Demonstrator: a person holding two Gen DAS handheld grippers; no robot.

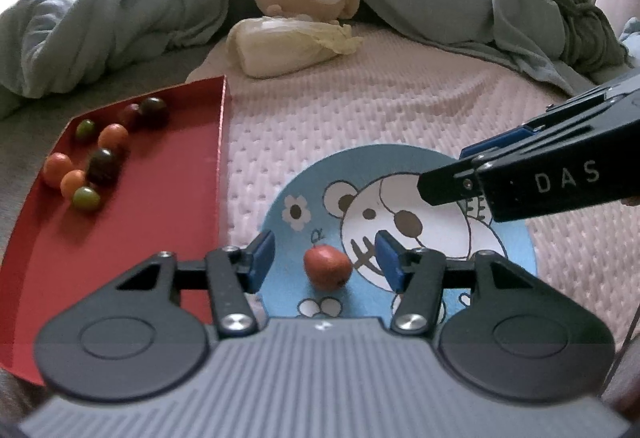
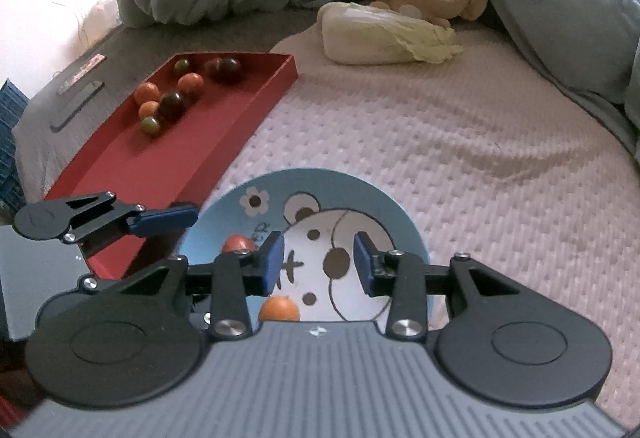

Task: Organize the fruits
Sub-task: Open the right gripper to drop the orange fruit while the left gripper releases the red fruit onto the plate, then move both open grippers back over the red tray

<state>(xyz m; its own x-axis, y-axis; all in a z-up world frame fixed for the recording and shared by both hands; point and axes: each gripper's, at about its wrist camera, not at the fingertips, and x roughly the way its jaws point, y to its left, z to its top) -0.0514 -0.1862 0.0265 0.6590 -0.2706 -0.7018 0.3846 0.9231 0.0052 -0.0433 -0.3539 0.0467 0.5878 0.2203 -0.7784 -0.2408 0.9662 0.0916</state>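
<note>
Fruit: small red round fruit is lying between your left gripper pads, untouched, on the blue cartoon-bear plate.
Grippers: left gaping wide; right gripper standing narrowly parted, empty.
Risk: you are risking nudging it so it rolls off.

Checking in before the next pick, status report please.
Both grippers open, empty. Red fruit and orange fruit on blue plate. Nothing in the way.
</note>
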